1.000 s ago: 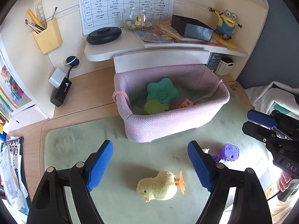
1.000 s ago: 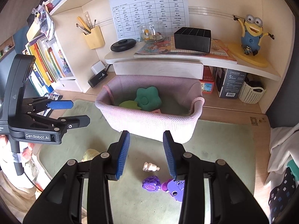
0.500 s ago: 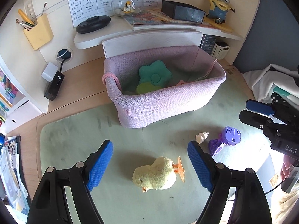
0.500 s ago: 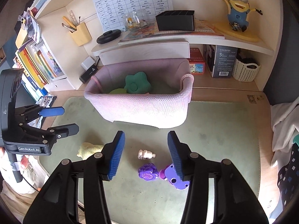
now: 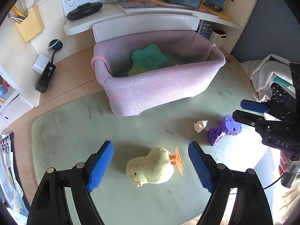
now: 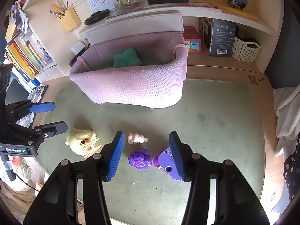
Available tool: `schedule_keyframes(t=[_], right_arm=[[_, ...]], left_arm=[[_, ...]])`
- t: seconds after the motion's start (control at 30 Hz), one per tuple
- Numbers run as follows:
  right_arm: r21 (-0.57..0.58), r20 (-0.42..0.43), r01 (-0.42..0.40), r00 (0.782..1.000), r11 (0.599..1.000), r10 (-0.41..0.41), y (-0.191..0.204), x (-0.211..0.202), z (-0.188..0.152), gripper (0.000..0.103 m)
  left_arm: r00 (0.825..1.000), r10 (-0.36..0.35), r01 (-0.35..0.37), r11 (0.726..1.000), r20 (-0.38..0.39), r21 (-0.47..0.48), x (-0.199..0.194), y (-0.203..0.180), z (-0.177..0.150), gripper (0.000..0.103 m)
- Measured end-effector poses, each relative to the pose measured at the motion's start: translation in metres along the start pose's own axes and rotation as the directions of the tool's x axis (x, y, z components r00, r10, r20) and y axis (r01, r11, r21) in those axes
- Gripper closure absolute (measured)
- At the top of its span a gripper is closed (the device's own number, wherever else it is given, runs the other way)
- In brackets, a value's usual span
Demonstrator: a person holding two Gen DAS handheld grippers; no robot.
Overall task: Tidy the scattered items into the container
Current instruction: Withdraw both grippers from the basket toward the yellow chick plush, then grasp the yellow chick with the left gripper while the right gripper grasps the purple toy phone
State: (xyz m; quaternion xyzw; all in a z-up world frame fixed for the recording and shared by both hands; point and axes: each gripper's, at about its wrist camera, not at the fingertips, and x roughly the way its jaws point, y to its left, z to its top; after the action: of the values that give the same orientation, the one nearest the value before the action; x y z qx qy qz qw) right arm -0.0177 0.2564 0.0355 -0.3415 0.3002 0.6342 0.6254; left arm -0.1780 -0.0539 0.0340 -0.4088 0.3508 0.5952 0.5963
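Observation:
A pink fabric basket [image 5: 159, 86] [image 6: 135, 82] stands on the green mat and holds a teal flower cushion [image 5: 149, 59]. A yellow plush chick [image 5: 151, 166] [image 6: 81, 140] lies between the fingers of my open left gripper [image 5: 151, 166], not gripped. My right gripper [image 6: 148, 156] is open around a purple flower toy [image 6: 139, 158] and a purple toy camera [image 6: 167, 164]. A small white figure [image 6: 136, 138] [image 5: 199, 126] lies just beyond them. Each gripper shows in the other's view: the right [image 5: 241, 112], the left [image 6: 50, 117].
The green mat [image 5: 75, 131] covers the desk front. A shelf [image 6: 168, 11] behind the basket carries a black tray, books and a Minion figure. Boxes and a white mesh basket [image 6: 243, 49] stand at the back right. Books stand at the left.
Both grippers have come down toward the mat. The left now frames the chick more closely. The right has opened wider and now straddles the purple toys.

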Motion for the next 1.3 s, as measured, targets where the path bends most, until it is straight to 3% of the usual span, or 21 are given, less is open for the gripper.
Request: schedule_keyframes(t=[0.33, 0.4, 0.47, 0.97, 1.3], right_arm=[[0.048, -0.063, -0.002, 0.998, 0.999, 0.005, -0.013, 0.016, -0.008, 0.055], [0.067, -0.080, -0.005, 0.997, 0.998, 0.010, -0.017, 0.021, -0.009, 0.036], [0.097, -0.095, -0.011, 0.995, 0.995, 0.020, -0.021, 0.024, -0.011, 0.027], [0.113, -0.125, 0.042, 0.992, 0.993, -0.028, -0.028, 0.035, -0.017, 0.027], [0.093, -0.148, 0.086, 0.986, 0.992, -0.072, -0.026, 0.044, -0.020, 0.027]], left_arm=[[0.996, -0.035, 0.038, 0.999, -0.077, 0.034, 0.024, 0.000, -0.007, 0.024], [0.996, -0.036, 0.039, 0.998, -0.082, 0.041, 0.027, 0.000, -0.009, 0.024], [0.995, -0.036, 0.040, 0.998, -0.089, 0.052, 0.029, -0.002, -0.010, 0.024], [0.987, -0.052, 0.064, 0.995, -0.151, 0.078, 0.051, -0.009, -0.020, 0.024], [0.987, -0.030, 0.042, 0.997, -0.156, 0.071, 0.058, -0.008, -0.022, 0.024]])
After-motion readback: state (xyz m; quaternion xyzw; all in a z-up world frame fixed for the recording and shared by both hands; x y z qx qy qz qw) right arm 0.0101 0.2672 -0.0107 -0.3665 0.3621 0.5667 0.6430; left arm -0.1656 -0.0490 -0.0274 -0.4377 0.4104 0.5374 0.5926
